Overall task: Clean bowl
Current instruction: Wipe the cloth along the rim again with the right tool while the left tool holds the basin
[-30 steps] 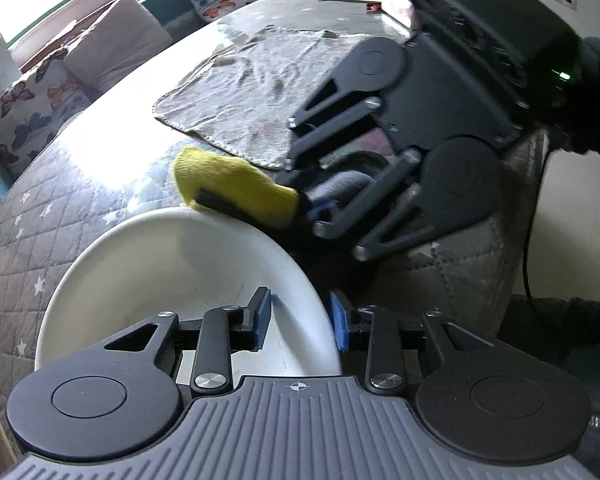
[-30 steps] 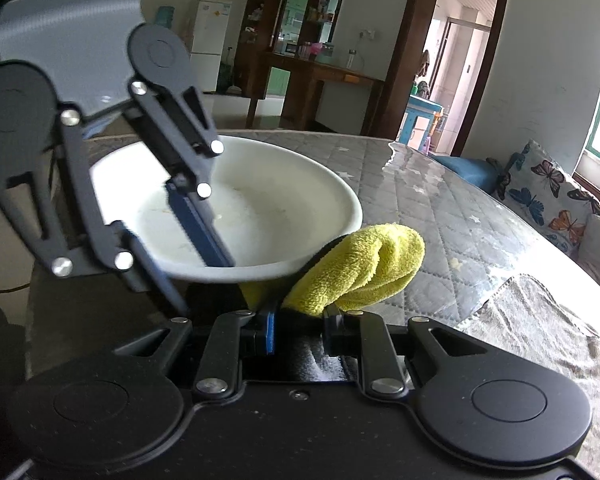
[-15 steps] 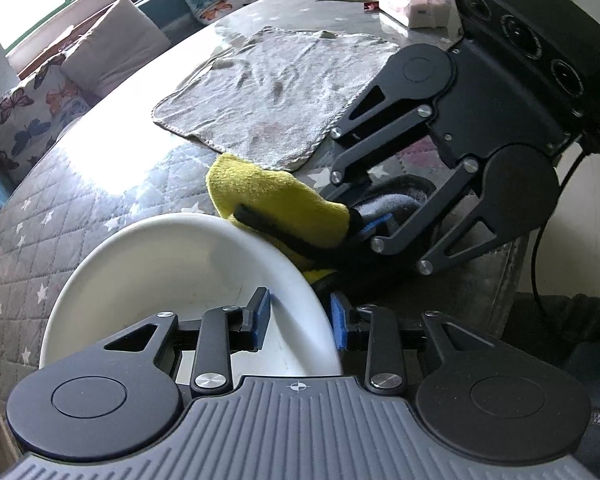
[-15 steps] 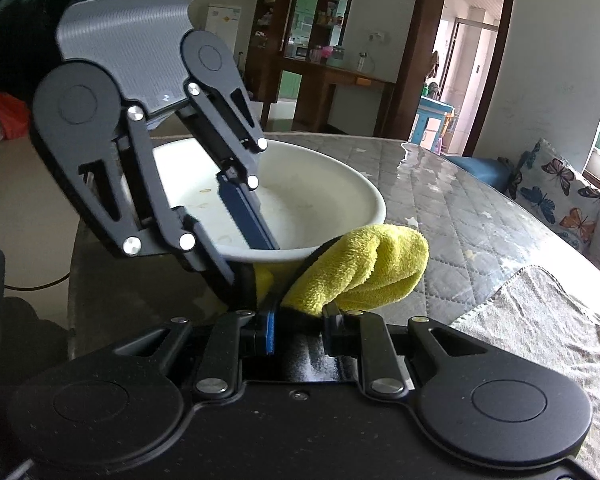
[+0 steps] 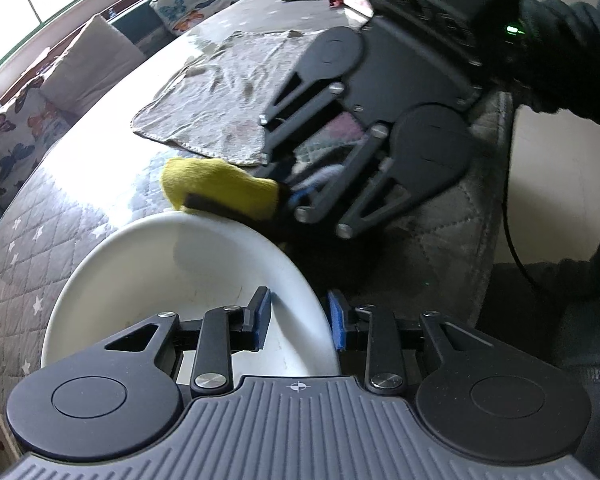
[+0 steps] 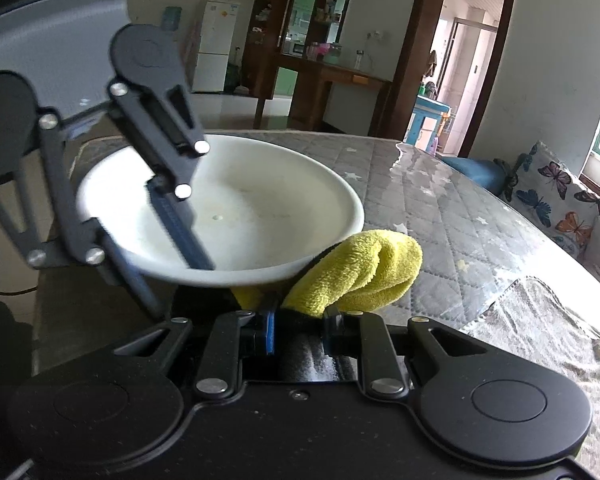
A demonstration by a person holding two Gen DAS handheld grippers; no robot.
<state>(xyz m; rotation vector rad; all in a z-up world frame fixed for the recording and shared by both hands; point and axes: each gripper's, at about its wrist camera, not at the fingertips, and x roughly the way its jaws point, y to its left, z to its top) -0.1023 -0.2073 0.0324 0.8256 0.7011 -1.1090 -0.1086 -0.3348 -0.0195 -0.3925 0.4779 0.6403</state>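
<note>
Left wrist, my left gripper (image 5: pixel 299 320): clamped the round white ceramic bowl (image 5: pixel 172 276) at its 5 o'clock rim.
Right wrist, my right gripper (image 6: pixel 298 330): pinched a folded yellow terry cloth (image 6: pixel 360 268) beneath the bowl's (image 6: pixel 260 208) near rim.

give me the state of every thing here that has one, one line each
white ceramic bowl: upright, rim pinched by the left gripper, small specks inside
folded yellow microfibre cloth: bunched, clamped in the right gripper, outside the bowl by its rim
grey terry towel: spread flat on the quilted table cover
left gripper: shut on the bowl rim
right gripper: shut on the yellow cloth
</note>
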